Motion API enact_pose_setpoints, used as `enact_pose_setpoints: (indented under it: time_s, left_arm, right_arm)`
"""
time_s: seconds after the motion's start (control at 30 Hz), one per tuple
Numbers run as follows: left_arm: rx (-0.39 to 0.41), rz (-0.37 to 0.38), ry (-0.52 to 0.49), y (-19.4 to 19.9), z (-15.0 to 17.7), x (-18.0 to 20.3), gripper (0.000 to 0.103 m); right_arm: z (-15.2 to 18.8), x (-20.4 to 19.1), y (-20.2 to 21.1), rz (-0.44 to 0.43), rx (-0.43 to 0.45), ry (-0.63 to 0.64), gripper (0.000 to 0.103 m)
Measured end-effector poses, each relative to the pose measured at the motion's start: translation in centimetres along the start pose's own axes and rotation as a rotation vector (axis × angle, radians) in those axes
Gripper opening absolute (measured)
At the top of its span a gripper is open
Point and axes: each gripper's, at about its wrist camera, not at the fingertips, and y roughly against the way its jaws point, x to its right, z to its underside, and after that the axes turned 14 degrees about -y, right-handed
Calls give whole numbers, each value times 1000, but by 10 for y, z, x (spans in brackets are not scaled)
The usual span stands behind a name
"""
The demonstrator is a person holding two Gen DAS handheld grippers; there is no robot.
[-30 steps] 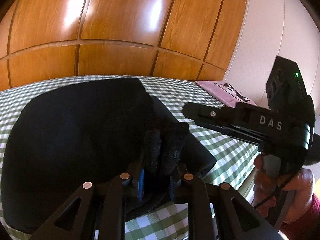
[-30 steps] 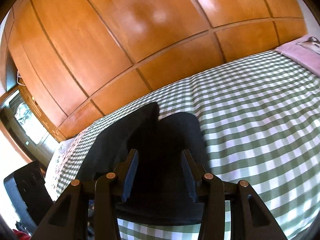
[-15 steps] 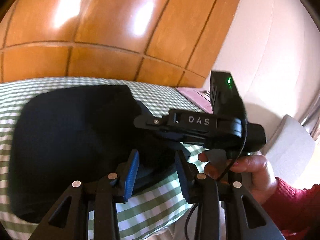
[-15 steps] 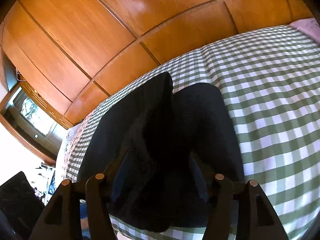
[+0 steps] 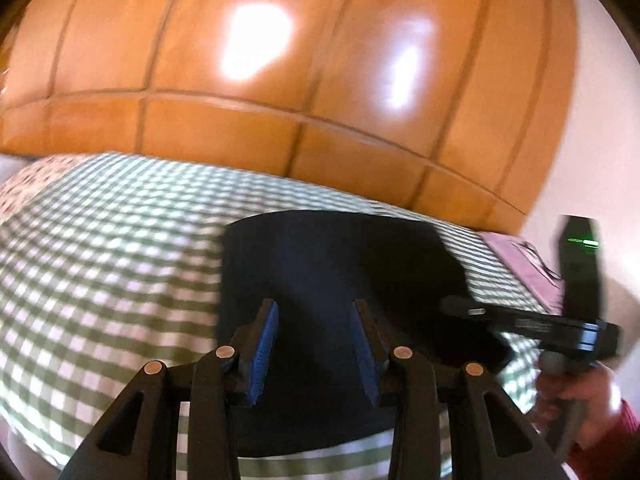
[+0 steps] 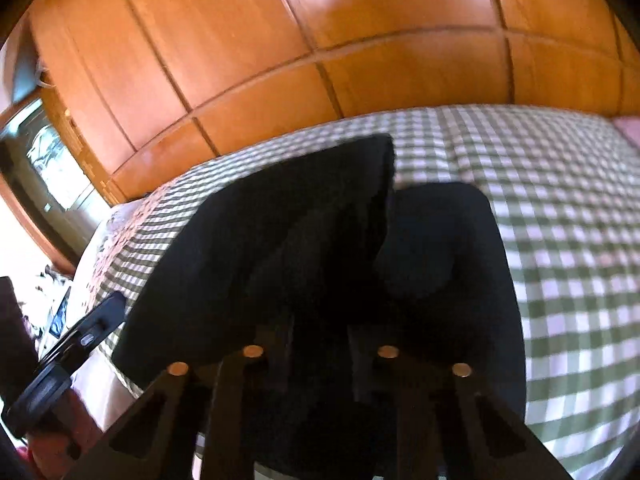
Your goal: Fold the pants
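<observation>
The black pants [image 5: 332, 280] lie in a folded bundle on the green-checked bed [image 5: 104, 240], down at its near edge, with a pink cloth [image 5: 520, 264] off toward the far right corner and the wood-panelled wardrobe [image 5: 280, 60] standing behind. The left gripper [image 5: 314, 344] hangs just above the bundle at the near edge, its blue pads spread wide with nothing between them, so it is released and carrying nothing. Over on the other side, the right gripper [image 6: 316, 344] sits low over the same dark cloth; its fingers look parted with fabric lying in and around the gap, but black on black and the blur make it too hard to call, so I cannot tell whether it has a bite on the cloth or not. In the right wrist view one layer of the pants stands up in a ridge [image 6: 360, 200] with a flatter panel beside it, so the fold looks unfinished to me. This fabric reads as soft, limp and fairly thick: light to lift, no stiffness to hold a crease by itself, likely to sag and slide out of line if picked up by a single layer. The safest hold, I judge, is at the corners of the near edge, pinching all the layers together, one gripper per corner, and keeping the cloth taut as it goes over.
</observation>
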Motion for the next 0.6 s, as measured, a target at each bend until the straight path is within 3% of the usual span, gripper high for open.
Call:
enact_pose_setpoints:
  time_s: [0.13,0.3,0.33,0.37,0.47,0.6]
  left_arm:
    - [-25,1,79,-5,1,-12,37]
    - [5,27,13,-4,-7,5,37]
    - [10,38,-2,-5,-10,9,37]
    - [12,47,-16,-7,-12,13,38]
    - [-17,77,-44,-19,-12,23,38]
    - [-88,46,-131,-43,-3,37,38]
  right_arm:
    - [-10,-2,24,-55,63,-14,16]
    - [-26,-7,60,-59,156,18,13]
    - [-28,-7,63,-50,164,22,6]
    - [-30,-5,69,-29,180,26,6]
    - [-35,5,66,4,172,28,6]
    - [-29,26,47,33,116,-38,6]
